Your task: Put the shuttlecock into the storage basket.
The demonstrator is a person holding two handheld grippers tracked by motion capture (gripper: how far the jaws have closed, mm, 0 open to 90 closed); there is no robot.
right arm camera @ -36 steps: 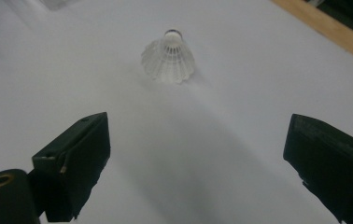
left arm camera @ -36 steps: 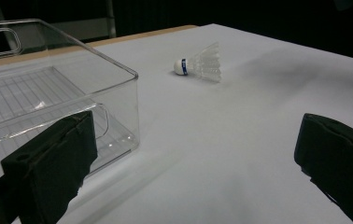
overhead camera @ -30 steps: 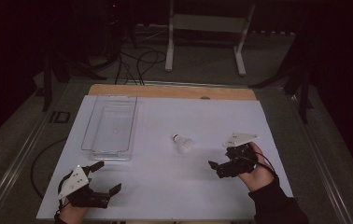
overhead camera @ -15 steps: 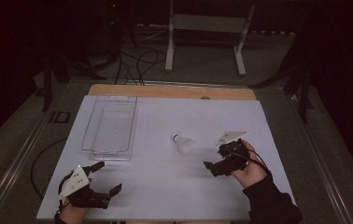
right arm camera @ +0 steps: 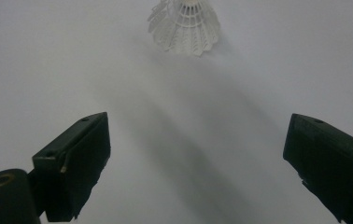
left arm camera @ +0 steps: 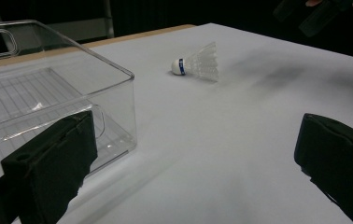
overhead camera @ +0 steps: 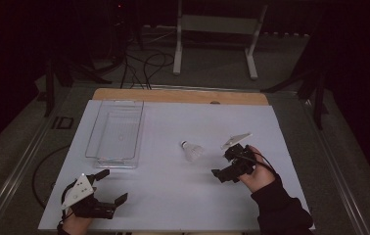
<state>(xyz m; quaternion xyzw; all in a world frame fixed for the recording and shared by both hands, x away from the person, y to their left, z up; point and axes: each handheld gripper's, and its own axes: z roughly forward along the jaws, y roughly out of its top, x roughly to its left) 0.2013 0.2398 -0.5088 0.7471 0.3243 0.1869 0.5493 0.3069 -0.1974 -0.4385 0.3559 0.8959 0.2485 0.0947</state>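
From the high view, a white sheet (overhead camera: 173,196) covers the table, with a clear plastic bin (overhead camera: 116,133) on its left half and a shuttlecock (overhead camera: 191,150) lying on its side near the middle. The left gripper (overhead camera: 108,188) sits at the near left corner with its jaws spread wide, holding nothing. The right gripper (overhead camera: 224,166) hangs just right of the shuttlecock, jaws apart and empty. In the left gripper view, the bin (left arm camera: 48,102) stands close on the left and the shuttlecock (left arm camera: 198,63) lies farther off on the sheet (left arm camera: 212,154). In the right gripper view, the wide-set jaws frame bare sheet (right arm camera: 188,140), with the shuttlecock (right arm camera: 184,21) ahead, skirt toward the camera.
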